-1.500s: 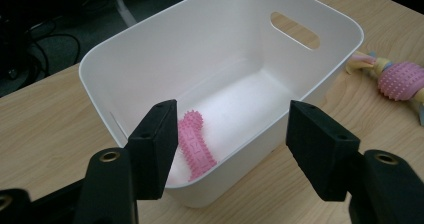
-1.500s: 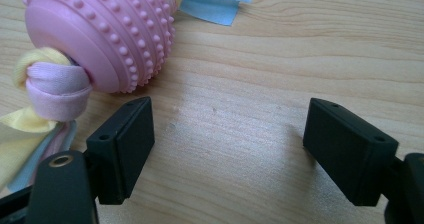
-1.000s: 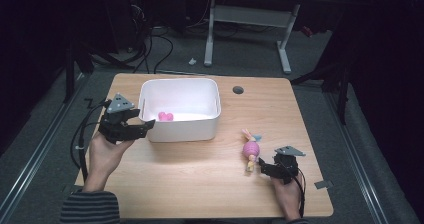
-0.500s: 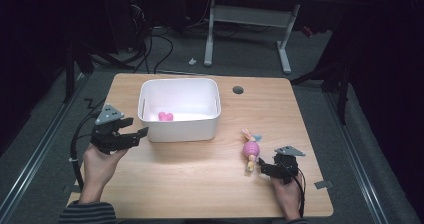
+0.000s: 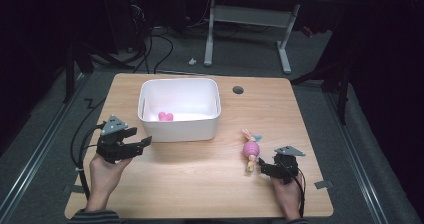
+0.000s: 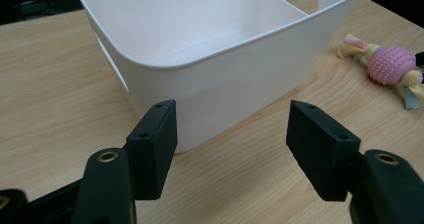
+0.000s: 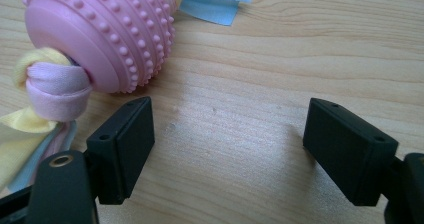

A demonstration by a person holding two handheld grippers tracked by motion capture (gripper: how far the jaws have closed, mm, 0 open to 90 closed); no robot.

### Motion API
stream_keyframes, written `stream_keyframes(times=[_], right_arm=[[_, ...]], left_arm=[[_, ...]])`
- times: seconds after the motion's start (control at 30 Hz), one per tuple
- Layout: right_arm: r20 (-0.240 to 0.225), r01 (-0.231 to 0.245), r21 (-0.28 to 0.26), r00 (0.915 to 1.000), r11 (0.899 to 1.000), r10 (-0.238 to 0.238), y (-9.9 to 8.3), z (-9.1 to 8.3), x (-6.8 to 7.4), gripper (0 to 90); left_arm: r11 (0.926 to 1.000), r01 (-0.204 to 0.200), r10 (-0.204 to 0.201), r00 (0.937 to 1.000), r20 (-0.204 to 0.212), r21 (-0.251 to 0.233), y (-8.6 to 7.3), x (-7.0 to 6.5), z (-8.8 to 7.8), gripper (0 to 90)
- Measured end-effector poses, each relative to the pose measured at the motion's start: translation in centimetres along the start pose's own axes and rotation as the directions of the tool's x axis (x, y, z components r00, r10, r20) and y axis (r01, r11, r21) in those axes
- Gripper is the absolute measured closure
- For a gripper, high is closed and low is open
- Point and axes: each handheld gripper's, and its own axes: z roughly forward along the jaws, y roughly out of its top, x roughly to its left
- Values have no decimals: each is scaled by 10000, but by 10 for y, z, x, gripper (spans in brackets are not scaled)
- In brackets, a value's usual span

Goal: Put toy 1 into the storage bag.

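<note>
Gaping empty, right gripper [image 7: 227, 149] sits beside the pink toy [image 7: 100, 34]; left gripper [image 6: 232, 149] gapes before the bin [image 6: 235, 79]

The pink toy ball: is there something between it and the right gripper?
Nothing visible stands between them. The right gripper is open, low over bare table, and the pink toy ball lies just beyond its left jaw, off to one side, not between the jaws.

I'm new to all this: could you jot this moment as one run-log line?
left tongs: open, beside white bin | right tongs: open, next to pink knobbly toy | small pink thing in bin
</note>
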Motion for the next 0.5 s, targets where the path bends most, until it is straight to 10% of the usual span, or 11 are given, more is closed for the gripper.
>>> stream_keyframes(times=[0.5], right_arm=[[5, 3, -3, 10000, 10000, -3, 0, 0, 0, 204]], left_arm=[[9984, 437, -447, 9986, 276, 357, -24, -3, 21, 376]])
